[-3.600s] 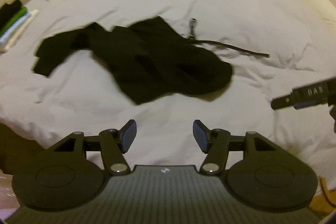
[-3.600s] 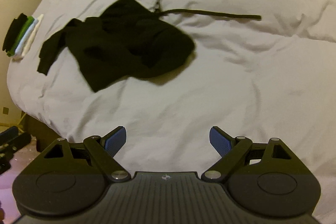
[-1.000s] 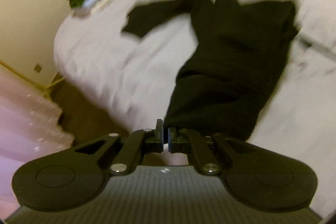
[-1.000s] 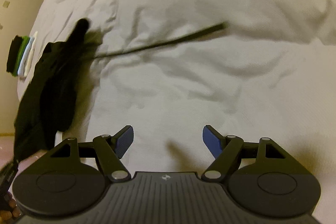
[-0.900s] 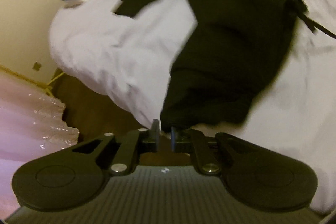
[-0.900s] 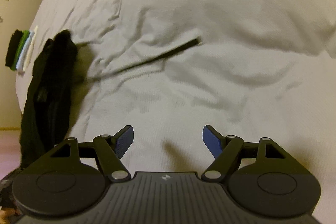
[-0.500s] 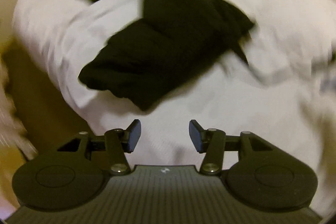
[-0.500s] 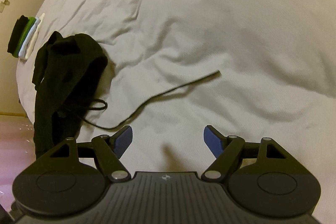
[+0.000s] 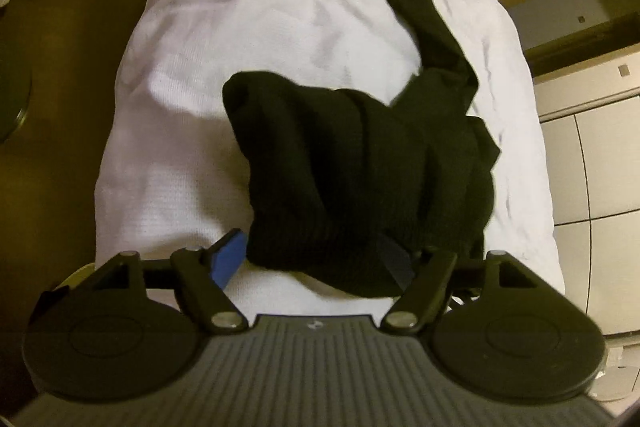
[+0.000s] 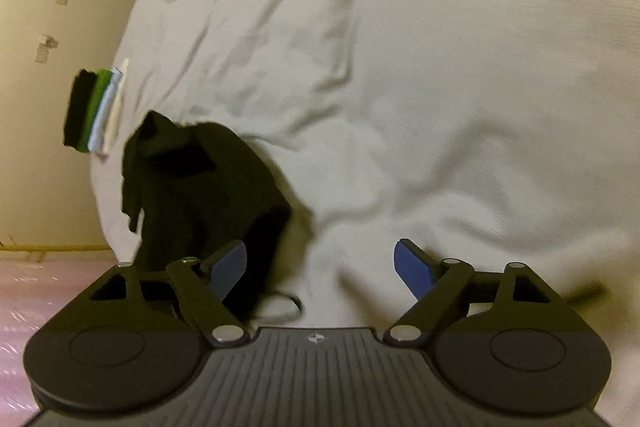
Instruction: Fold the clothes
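The left hand-held gripper [image 9: 312, 261] is hovering low over the bed [image 9: 256, 27] with its two blue-padded fingers spread wide, and a bunched fold of the black garment [image 9: 360, 163] is lying between them. The fabric is covering part of the right-side pad, while the left-side pad is showing clear just beside the cloth edge; nothing is being pinched. The garment is sitting crumpled in a heap near the bed's edge, on the white cover, with one long narrow part [image 9: 416, 3] trailing away from the heap across the sheet toward the far end of the bed.

The right hand-held gripper [image 10: 320, 267] is also standing spread, its fingers apart over wrinkled white bedding [image 10: 440, 87] and holding nothing. In the right wrist view the black garment [image 10: 200, 195] is lying to the left of the gripper, draping at the bed's edge, its lower part passing behind the left-side finger. A thin dark cord [image 10: 284, 303] is looping on the sheet just beside the garment, close to the gripper body.

A small stack of folded clothes [image 10: 94, 111], showing black, green, pale blue and white layers, is resting at the far edge of the bed, apart from the black garment. Beige wall is showing beyond the stack.
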`<state>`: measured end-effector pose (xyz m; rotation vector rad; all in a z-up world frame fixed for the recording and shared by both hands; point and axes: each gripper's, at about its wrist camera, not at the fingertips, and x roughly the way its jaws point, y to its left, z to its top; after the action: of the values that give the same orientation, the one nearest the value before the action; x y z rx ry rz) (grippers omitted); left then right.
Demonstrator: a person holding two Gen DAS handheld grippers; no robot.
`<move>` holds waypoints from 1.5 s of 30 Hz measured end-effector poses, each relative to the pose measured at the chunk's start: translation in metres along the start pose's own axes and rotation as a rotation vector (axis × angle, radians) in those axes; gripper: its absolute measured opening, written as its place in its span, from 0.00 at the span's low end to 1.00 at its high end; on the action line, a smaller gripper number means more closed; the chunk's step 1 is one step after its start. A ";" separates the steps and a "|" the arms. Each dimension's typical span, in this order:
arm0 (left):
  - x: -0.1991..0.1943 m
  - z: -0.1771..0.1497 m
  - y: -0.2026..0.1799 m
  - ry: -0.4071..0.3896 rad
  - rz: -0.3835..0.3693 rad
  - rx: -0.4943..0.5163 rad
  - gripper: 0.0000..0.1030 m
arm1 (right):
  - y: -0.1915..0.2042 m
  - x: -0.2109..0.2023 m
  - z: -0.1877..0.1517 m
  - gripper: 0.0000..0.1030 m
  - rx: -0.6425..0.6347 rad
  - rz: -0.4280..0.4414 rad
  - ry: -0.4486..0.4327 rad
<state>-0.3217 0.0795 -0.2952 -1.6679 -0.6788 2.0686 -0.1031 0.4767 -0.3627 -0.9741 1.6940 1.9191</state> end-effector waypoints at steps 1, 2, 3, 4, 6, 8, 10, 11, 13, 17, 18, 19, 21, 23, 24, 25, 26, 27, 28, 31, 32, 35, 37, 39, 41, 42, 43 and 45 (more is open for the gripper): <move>0.004 0.000 0.003 0.000 -0.006 -0.014 0.68 | 0.000 0.010 0.003 0.86 0.018 0.022 0.003; 0.008 0.001 0.005 0.000 -0.021 -0.035 0.66 | 0.000 0.021 0.005 0.86 0.036 0.044 0.005; 0.011 0.002 0.007 -0.001 -0.030 -0.050 0.65 | -0.001 0.031 0.008 0.86 0.054 0.066 0.008; 0.013 0.002 0.007 -0.002 -0.033 -0.061 0.61 | -0.001 0.041 0.010 0.86 0.071 0.087 0.010; 0.012 0.002 0.006 0.011 -0.053 -0.057 0.12 | 0.001 0.058 0.007 0.84 0.110 0.130 0.009; -0.001 0.001 0.004 0.026 -0.092 -0.040 0.08 | 0.006 0.071 0.002 0.44 0.121 0.171 0.001; -0.026 0.000 0.004 0.031 -0.161 -0.026 0.08 | 0.006 0.058 -0.006 0.09 0.092 0.127 0.002; -0.041 -0.002 0.006 0.042 -0.214 -0.025 0.08 | 0.006 0.051 -0.009 0.09 0.077 0.100 0.003; -0.065 -0.010 0.005 0.088 -0.269 -0.008 0.08 | 0.005 0.036 -0.017 0.09 0.048 0.048 0.006; -0.089 -0.039 0.004 0.220 -0.280 0.033 0.09 | 0.003 0.006 -0.032 0.08 -0.009 -0.056 0.010; -0.084 -0.049 0.006 0.261 -0.242 0.040 0.12 | 0.003 -0.001 -0.036 0.08 -0.024 -0.082 0.012; -0.073 -0.059 0.008 0.299 -0.179 0.053 0.13 | 0.002 -0.008 -0.040 0.08 -0.038 -0.108 0.013; -0.047 -0.077 0.011 0.355 -0.042 0.122 0.14 | 0.001 -0.023 -0.047 0.09 -0.067 -0.160 0.015; -0.033 -0.087 0.015 0.366 0.001 0.153 0.17 | 0.001 -0.038 -0.055 0.10 -0.096 -0.212 0.018; -0.030 -0.090 0.017 0.362 -0.001 0.149 0.26 | 0.000 -0.045 -0.059 0.12 -0.111 -0.238 0.019; -0.031 -0.091 0.020 0.353 -0.019 0.131 0.32 | 0.000 -0.052 -0.062 0.23 -0.125 -0.265 0.020; -0.033 -0.091 0.023 0.338 -0.030 0.118 0.42 | -0.008 -0.051 -0.061 0.25 -0.097 -0.259 0.021; -0.036 -0.091 0.024 0.318 -0.033 0.110 0.44 | -0.018 -0.049 -0.059 0.30 -0.060 -0.246 0.023; -0.038 -0.090 0.026 0.297 -0.037 0.105 0.44 | -0.021 -0.050 -0.058 0.43 -0.058 -0.230 0.008; -0.040 -0.085 0.026 0.232 -0.047 0.112 0.46 | -0.023 -0.057 -0.055 0.70 -0.107 -0.191 -0.042; -0.039 -0.085 0.024 0.215 -0.050 0.125 0.47 | -0.023 -0.058 -0.054 0.70 -0.131 -0.180 -0.057; -0.030 -0.084 0.015 0.194 -0.037 0.177 0.47 | -0.024 -0.055 -0.051 0.70 -0.202 -0.164 -0.062; -0.020 -0.090 0.013 0.197 -0.037 0.191 0.45 | -0.025 -0.050 -0.050 0.70 -0.243 -0.134 -0.059; -0.013 -0.095 0.010 0.192 -0.027 0.214 0.45 | -0.025 -0.040 -0.052 0.70 -0.294 -0.120 -0.046; -0.013 -0.099 0.011 0.189 -0.025 0.223 0.45 | -0.026 -0.026 -0.052 0.70 -0.342 -0.127 -0.018; -0.015 -0.099 0.012 0.186 -0.033 0.215 0.45 | -0.028 -0.023 -0.054 0.70 -0.360 -0.135 0.000; -0.016 -0.098 0.014 0.182 -0.036 0.205 0.45 | -0.030 -0.021 -0.056 0.70 -0.376 -0.142 0.018; -0.014 -0.096 0.015 0.174 -0.034 0.185 0.45 | -0.028 -0.021 -0.061 0.65 -0.417 -0.149 0.019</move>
<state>-0.2250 0.0705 -0.3096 -1.6930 -0.4417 1.8736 -0.0550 0.4258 -0.3689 -1.2302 1.2102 2.2102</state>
